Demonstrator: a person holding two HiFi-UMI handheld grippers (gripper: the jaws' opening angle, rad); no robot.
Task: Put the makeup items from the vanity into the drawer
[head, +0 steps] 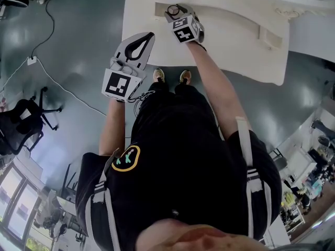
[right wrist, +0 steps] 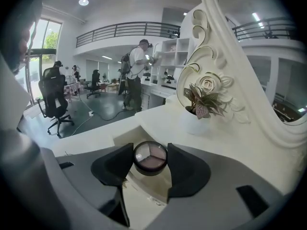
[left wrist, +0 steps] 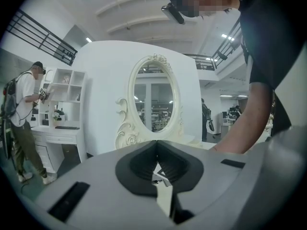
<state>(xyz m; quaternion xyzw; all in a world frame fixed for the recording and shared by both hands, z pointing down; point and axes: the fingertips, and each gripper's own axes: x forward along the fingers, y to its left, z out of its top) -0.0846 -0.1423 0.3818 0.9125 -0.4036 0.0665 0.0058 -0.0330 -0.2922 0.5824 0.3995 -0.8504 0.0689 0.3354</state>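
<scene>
A round eyeshadow compact [right wrist: 150, 157] with a clear lid is pinched between the black pads of my right gripper [right wrist: 150, 159]. In the head view that right gripper [head: 175, 12] holds the compact [head: 173, 9] over the left end of the open drawer [head: 220, 21] of the white vanity [head: 141, 14]. The drawer's pale inside [right wrist: 144, 188] shows just beneath the compact. My left gripper [head: 149, 35] hangs at the vanity's front left edge, shut, with nothing in it; its jaws [left wrist: 157, 150] meet at the tips.
A small pink-leaved plant in a white pot [right wrist: 200, 110] stands on the vanity top just beyond the drawer, beside the ornate mirror frame [right wrist: 225, 56]. Another mirrored vanity [left wrist: 153, 99] and several people stand farther off. An office chair [head: 23, 120] is on the floor to the left.
</scene>
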